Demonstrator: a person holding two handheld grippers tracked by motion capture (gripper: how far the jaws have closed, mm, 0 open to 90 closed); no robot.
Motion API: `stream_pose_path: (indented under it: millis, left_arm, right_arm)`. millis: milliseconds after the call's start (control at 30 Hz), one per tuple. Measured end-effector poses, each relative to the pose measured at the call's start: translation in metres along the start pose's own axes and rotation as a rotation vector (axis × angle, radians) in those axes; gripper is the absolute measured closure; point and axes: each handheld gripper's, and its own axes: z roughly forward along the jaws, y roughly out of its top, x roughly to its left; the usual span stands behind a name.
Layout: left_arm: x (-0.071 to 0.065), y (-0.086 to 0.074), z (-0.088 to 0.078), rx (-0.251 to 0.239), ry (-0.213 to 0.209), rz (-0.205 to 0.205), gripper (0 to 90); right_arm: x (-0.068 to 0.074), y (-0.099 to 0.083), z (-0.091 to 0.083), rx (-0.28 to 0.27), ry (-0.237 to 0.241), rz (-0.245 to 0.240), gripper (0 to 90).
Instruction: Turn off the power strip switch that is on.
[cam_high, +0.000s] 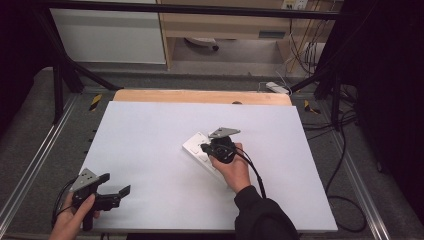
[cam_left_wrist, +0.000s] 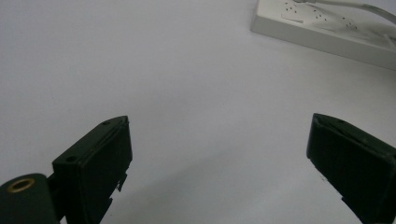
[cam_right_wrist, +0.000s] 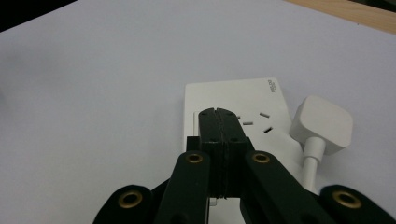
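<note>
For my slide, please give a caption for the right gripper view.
Shut right tongs over a white power strip, white plug beside.

1. A white power strip (cam_right_wrist: 233, 100) lies flat on the white tabletop (cam_high: 150, 150), right of centre, turned at an angle to the edges.
2. Its top face shows small socket slots and a faint printed mark near one corner.
3. A white plug (cam_right_wrist: 322, 123) sits in the strip near one edge, with its white cord running off.
</note>
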Motion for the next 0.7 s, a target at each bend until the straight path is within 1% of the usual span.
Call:
stream_pose_path:
  millis: [33, 133, 233, 333, 433, 467, 533, 567, 633, 700]
  left_arm:
    - [0.0, 0.0, 0.0, 0.0, 0.0, -0.001, 7.0]
    - [0.0, 0.0, 0.0, 0.001, 0.002, 0.0, 7.1]
    - [0.0, 0.0, 0.001, -0.002, 0.0, -0.002, 7.1]
    - [0.0, 0.0, 0.001, -0.001, 0.001, -0.004, 7.2]
    - [0.001, -0.001, 0.001, 0.006, 0.001, -0.007, 7.2]
    - [0.001, -0.001, 0.001, 0.005, 0.0, -0.007, 7.1]
    - [0.001, -0.001, 0.002, 0.004, -0.003, -0.007, 7.1]
    - [0.0, -0.001, 0.002, 0.005, -0.003, -0.007, 7.1]
    - [0.0, -0.001, 0.001, 0.006, -0.002, -0.002, 7.1]
    - [-0.001, -0.001, 0.001, 0.006, -0.005, 0.002, 7.2]
  right_arm:
    - [-0.001, 0.0, -0.001, -0.005, -0.003, -0.005, 90.0]
    - [-0.002, 0.002, -0.005, -0.008, -0.006, -0.002, 90.0]
    - [-0.005, 0.004, -0.01, -0.023, -0.008, 0.006, 90.0]
    - [-0.007, 0.006, -0.014, -0.039, -0.007, 0.016, 86.1]
    - [-0.009, 0.007, -0.02, -0.064, 0.006, -0.002, 78.7]
    - [-0.009, 0.008, -0.022, -0.068, 0.004, 0.005, 76.2]
    - [-0.011, 0.009, -0.025, -0.077, 0.003, 0.004, 69.2]
    - [-0.012, 0.01, -0.027, -0.082, -0.002, 0.011, 64.1]
    - [-0.014, 0.012, -0.031, -0.085, -0.02, 0.031, 51.0]
    - [-0.016, 0.015, -0.034, -0.082, -0.014, 0.05, 41.7]
